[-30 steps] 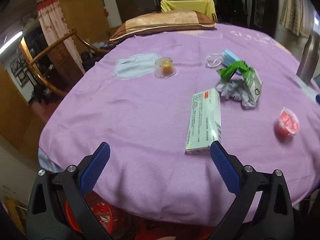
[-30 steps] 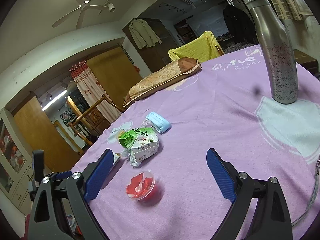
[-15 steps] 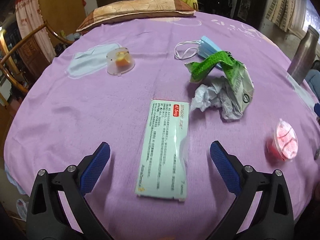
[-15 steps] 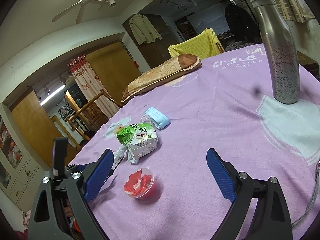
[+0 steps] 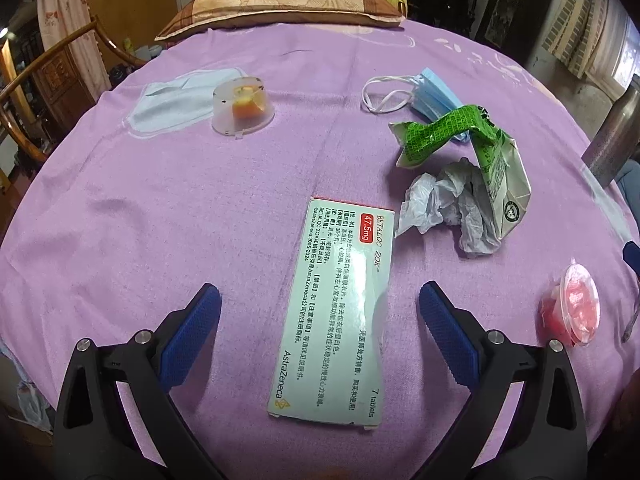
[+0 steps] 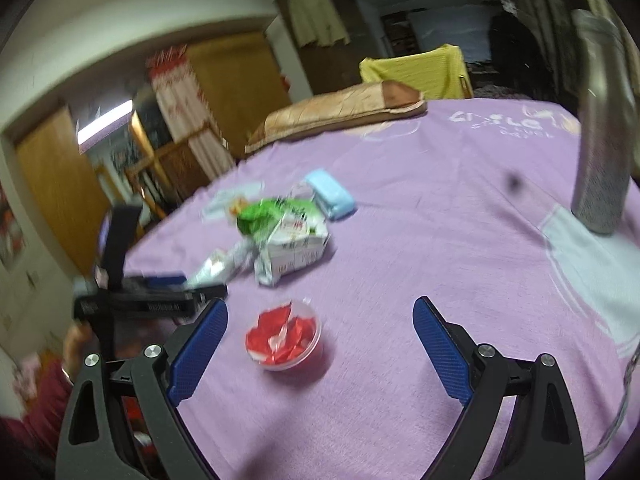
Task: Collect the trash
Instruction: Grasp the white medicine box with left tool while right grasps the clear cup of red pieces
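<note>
A flat pale-green medicine box (image 5: 340, 312) lies on the purple tablecloth (image 5: 160, 208), its near half between the open blue fingers of my left gripper (image 5: 320, 312). Right of it are a crumpled green and white carton with grey wrapper (image 5: 472, 184), a blue face mask (image 5: 432, 96) and a clear cup of red wrappers (image 5: 574, 308). A clear cup with an orange piece (image 5: 243, 106) stands upside down farther back. In the blurred right wrist view my right gripper (image 6: 320, 324) is open, and the red-wrapper cup (image 6: 285, 336) sits just ahead between its fingers, left of centre. The carton (image 6: 288, 232) and mask (image 6: 330, 194) lie beyond.
A steel bottle (image 6: 604, 136) stands at the right on the cloth; its edge shows as the bottle (image 5: 616, 136) in the left wrist view. A pillow (image 5: 280, 4) lies at the far edge. Wooden chairs (image 5: 36, 88) stand left of the table. The left gripper's body (image 6: 140, 296) shows left.
My left gripper has moved forward over the table, so the medicine box now lies between its fingers. My right gripper has tipped downward toward the red-wrapper cup; that view is blurred.
</note>
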A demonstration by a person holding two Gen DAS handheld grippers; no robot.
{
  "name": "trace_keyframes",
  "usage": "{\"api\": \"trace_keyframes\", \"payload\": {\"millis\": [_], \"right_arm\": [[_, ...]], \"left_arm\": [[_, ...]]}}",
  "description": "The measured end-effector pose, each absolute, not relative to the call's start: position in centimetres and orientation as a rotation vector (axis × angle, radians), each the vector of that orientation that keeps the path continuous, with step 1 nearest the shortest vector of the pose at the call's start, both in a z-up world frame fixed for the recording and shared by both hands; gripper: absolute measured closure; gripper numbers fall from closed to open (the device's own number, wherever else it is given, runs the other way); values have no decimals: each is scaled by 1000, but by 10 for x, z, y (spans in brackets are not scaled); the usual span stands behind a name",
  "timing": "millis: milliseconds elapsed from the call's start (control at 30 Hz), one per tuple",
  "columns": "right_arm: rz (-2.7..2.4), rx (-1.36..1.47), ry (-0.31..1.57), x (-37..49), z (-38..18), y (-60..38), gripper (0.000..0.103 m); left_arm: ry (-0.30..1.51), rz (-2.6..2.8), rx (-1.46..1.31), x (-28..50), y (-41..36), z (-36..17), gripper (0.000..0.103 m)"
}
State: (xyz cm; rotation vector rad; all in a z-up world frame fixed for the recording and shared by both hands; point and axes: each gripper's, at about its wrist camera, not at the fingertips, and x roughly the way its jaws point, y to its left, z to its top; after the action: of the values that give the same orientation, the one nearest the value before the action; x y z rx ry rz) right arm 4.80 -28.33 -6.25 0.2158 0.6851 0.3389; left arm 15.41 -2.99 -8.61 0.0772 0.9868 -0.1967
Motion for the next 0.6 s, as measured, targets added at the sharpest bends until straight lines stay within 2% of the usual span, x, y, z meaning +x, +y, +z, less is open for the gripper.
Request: {"api": "trace_keyframes", "payload": {"millis": [200, 333, 500, 600], "right_arm": [[316, -27, 729, 46, -63, -241, 11], [329, -44, 786, 56, -67, -232, 11], [322, -60, 824, 64, -71, -225, 12], [323, -80, 832, 66, -72, -219, 16]], "left_arm": [[984, -221, 78, 155, -28, -86, 7], [971, -254, 56, 153, -24, -84, 8], [949, -260, 96, 152, -25, -83, 22], [932, -259, 122, 152, -27, -82, 35]]}}
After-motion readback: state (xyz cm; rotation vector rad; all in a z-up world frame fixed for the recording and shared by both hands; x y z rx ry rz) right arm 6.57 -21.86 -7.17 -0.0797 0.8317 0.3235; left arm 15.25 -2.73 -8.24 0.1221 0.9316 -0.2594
